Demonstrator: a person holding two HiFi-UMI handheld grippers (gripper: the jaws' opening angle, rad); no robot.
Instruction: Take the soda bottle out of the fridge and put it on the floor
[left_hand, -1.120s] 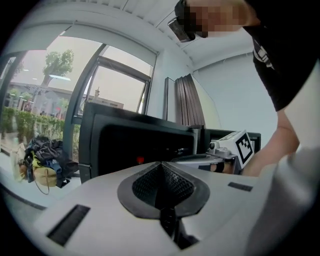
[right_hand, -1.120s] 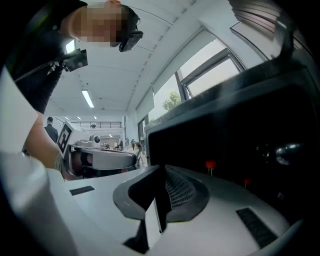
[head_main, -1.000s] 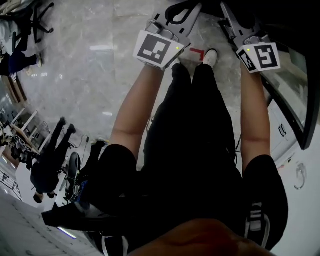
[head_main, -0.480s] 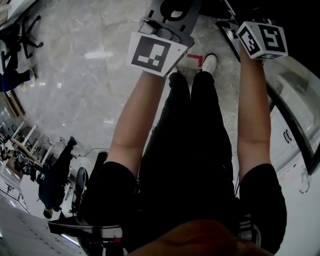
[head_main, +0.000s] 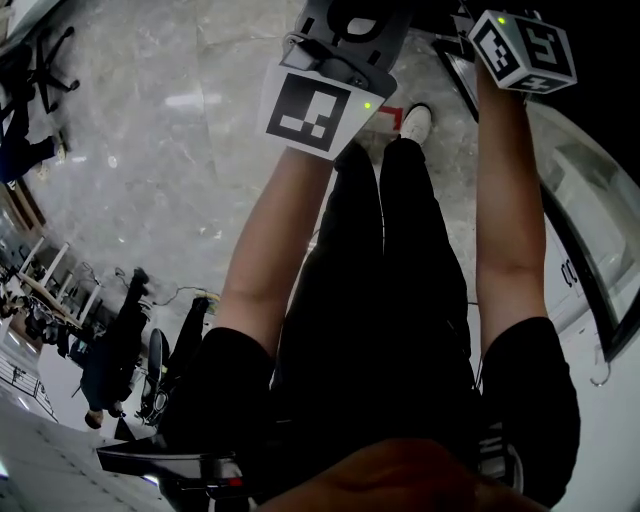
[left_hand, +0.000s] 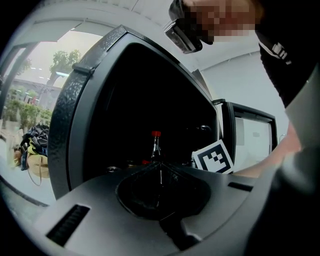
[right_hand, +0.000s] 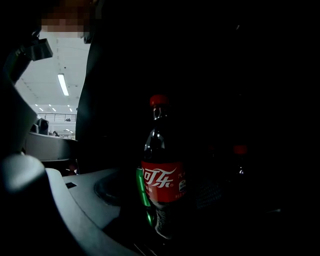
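Observation:
A dark soda bottle (right_hand: 161, 182) with a red cap and red label stands upright in the unlit fridge, close ahead in the right gripper view. My right gripper (right_hand: 165, 220) is open; its jaws have just been opening and the bottle stands in the gap between them. Only the grey left jaw shows; the right one is lost in the dark. The left gripper view shows the same bottle (left_hand: 156, 147) farther off, straight beyond my shut, empty left gripper (left_hand: 160, 172). In the head view both forearms reach forward, and the right marker cube (head_main: 522, 47) is beside the left marker cube (head_main: 312, 112).
The fridge's glass door (head_main: 590, 230) stands open at my right, and its dark frame (left_hand: 70, 125) curves past my left gripper. Another red-capped bottle (right_hand: 240, 150) sits deeper inside. Below are marble floor (head_main: 150, 150), my white shoe (head_main: 415, 122), and bystanders (head_main: 110, 340) at far left.
Both marker cubes have shifted toward the top of the head view as my arms reached forward, the right one farther. The left cube looks larger.

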